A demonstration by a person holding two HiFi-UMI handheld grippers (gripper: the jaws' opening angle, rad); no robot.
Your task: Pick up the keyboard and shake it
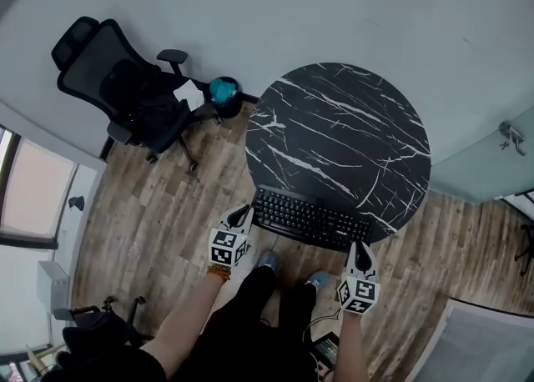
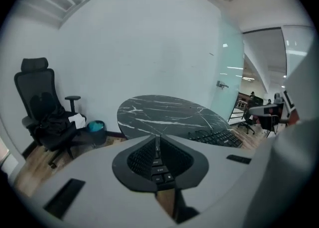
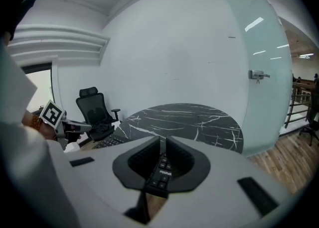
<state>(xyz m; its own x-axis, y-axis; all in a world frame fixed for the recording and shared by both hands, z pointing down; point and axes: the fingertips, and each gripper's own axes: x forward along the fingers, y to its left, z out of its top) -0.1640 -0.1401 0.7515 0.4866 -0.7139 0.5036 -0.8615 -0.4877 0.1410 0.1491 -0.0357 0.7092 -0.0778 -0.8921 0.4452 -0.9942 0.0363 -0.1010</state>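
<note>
Forearms (image 1: 193, 314) of the person reach in from the near side. Ahead stands the round black marble bench (image 1: 342, 122), an office chair (image 1: 125, 88) far left. Black keyboard (image 1: 313, 219) is at the bench's near edge; left claw (image 1: 243, 217) is clamped on its left end, right claw (image 1: 360, 249) on its right end.

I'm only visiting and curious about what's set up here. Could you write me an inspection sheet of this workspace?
Surface: round black marble table.
Job's things: black keyboard at the table's near edge, partly overhanging it.
Clutter: nothing seen on the table.
Grippers: left gripper shut on the keyboard's left end; right gripper shut on its right end.
Cables: what looks like a thin lead near the person's feet.
Surroundings: black office chair, teal bin, wood floor.
</note>
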